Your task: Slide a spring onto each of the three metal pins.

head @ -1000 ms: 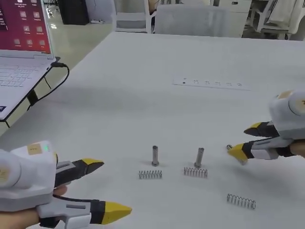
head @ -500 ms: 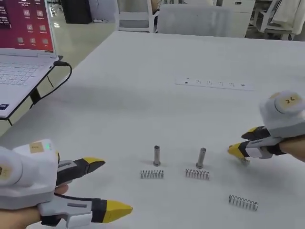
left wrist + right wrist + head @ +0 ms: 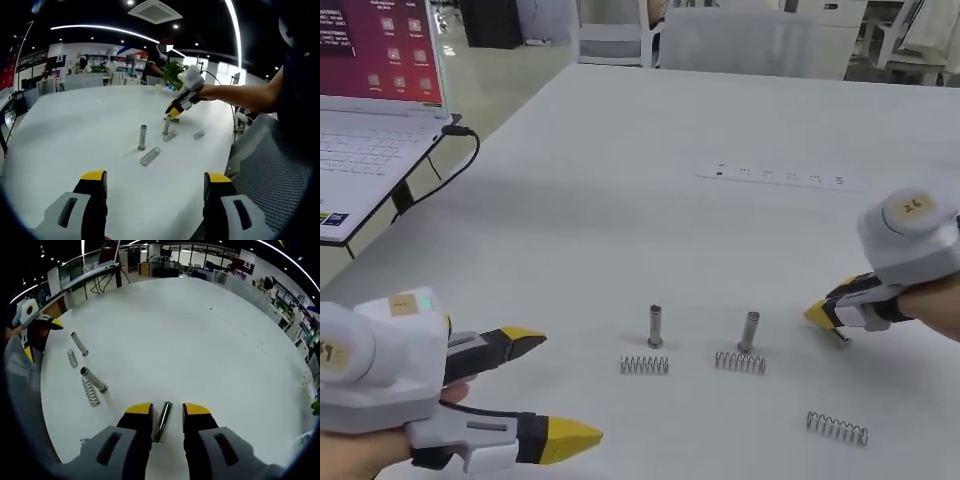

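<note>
Broadly, a white table (image 3: pixel 620 200) carries everything, and an open laptop (image 3: pixel 370 120) sits on a stand at its edge, well beyond the left gripper and off to its outer side. The left gripper (image 3: pixel 565 388) hovers low over the near part of the table, its jaws spread wide with nothing between them. The right gripper (image 3: pixel 825 315) is tipped down to the table surface across from it. In the right gripper view its jaws stand a little apart, one on each side of the lying pin (image 3: pixel 162 421), and a sliver of table shows on both sides of the pin, so nothing is clamped.

Between the two grippers stand two metal pins, upright and apart from each other. The first upright pin (image 3: pixel 655 326) is nearer the left gripper, straight ahead of its jaws. The second upright pin (image 3: pixel 750 331) is nearer the right gripper, just to the side of its tips.

A spring lies flat on the table close to the foot of each: the first spring (image 3: pixel 644 365) by the first upright pin, and the second spring (image 3: pixel 740 362) by the second. The third spring (image 3: pixel 837 428) lies alone, near the right gripper, on the side toward the person. None of the pins wears a spring.
</note>
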Action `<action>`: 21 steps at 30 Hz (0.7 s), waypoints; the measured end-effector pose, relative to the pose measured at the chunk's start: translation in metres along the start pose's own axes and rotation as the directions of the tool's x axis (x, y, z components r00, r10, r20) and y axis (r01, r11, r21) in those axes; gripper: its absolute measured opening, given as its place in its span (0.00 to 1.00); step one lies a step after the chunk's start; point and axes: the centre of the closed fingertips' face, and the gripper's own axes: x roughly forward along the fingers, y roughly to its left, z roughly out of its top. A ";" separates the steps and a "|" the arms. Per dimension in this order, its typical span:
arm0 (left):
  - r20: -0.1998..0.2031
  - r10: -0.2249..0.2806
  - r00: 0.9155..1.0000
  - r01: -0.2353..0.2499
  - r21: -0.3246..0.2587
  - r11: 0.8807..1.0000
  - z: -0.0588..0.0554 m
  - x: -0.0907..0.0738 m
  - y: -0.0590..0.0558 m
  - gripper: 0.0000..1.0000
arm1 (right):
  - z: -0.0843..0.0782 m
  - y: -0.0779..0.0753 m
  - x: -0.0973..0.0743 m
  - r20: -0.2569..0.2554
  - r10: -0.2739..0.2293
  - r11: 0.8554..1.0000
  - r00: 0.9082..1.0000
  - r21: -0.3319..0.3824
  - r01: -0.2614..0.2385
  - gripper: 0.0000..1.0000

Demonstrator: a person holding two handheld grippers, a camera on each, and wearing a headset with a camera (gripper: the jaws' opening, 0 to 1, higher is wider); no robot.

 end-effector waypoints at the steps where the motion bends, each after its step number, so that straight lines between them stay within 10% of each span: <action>1: -0.002 0.001 1.000 -0.001 0.000 1.000 0.000 0.000 0.000 0.75 | 0.000 0.000 0.000 -0.001 0.000 1.000 1.000 0.000 0.000 0.22; 21: -0.005 -0.007 1.000 0.007 0.002 1.000 -0.001 0.001 0.000 0.75 | -0.006 -0.002 0.010 -0.053 -0.011 0.999 0.999 0.031 0.012 0.09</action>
